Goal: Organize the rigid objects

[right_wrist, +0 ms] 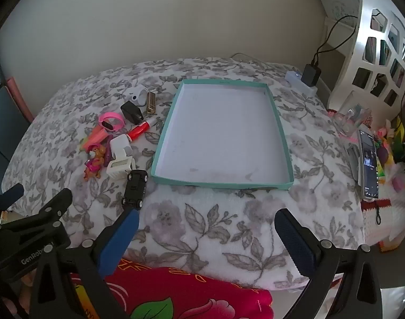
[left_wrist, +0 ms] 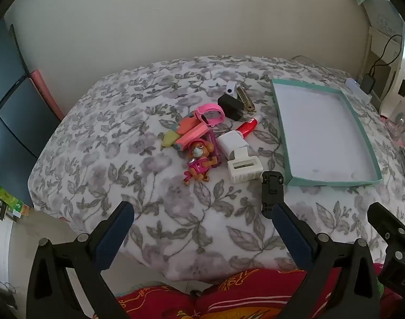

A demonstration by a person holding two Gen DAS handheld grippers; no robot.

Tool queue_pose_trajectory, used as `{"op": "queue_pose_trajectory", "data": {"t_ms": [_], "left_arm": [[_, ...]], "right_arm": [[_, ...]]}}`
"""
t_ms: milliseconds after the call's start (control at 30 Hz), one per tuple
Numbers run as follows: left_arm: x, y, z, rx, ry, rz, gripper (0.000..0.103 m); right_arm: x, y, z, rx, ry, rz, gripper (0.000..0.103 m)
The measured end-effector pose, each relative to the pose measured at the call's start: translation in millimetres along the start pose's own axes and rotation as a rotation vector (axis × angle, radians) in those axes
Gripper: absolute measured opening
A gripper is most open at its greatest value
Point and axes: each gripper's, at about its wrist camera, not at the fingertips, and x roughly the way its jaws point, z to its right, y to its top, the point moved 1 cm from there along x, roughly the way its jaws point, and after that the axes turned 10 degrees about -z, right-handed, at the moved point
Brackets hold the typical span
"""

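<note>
Both hand-held grippers, left (left_wrist: 202,212) and right (right_wrist: 206,219), hang spread and empty over the bed (right_wrist: 202,223). The toy pile (left_wrist: 202,138) lies at nine o'clock of the empty tray (right_wrist: 223,133). Take the nearest black car (right_wrist: 134,187) first, squeezing its sides squarely.

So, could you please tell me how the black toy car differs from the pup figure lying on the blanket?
The black toy car is all black, while the pup figure is pink and orange. The car lies belly-up with its wheels showing; the figure lies on its back, face up. The car sits nearest the corner of the teal tray; the figure lies farther left, in the toy cluster. Both rest on the floral blanket, outside the tray.
</note>
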Motion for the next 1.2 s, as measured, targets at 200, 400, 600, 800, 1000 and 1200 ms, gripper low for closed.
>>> {"op": "queue_pose_trajectory", "data": {"t_ms": [200,400,600,800,1000,1200], "left_arm": [[-1,0,1,0.015,0.041,0.012,0.103],[-3,-1,2,0.015,0.038,0.011,0.103],[5,5,1,0.016,0.002,-0.003,0.103],[10,19,-2,0.003,-0.023,-0.017,0.103],[20,30,-4,-0.016,-0.049,-0.055,0.103],[27,38,-6,-0.031,-0.058,-0.076,0.103]], "right_arm": [[0,0,0,-0.006,-0.016,0.005,0.103],[1,0,-1,-0.005,-0.013,0.003,0.103],[6,3,-2,-0.007,-0.016,-0.025,0.103],[16,16,0,0.017,-0.007,-0.054,0.103],[21,23,-2,0.016,-0.002,-0.067,0.103],[26,32,-4,0.019,0.007,-0.079,0.103]]}}
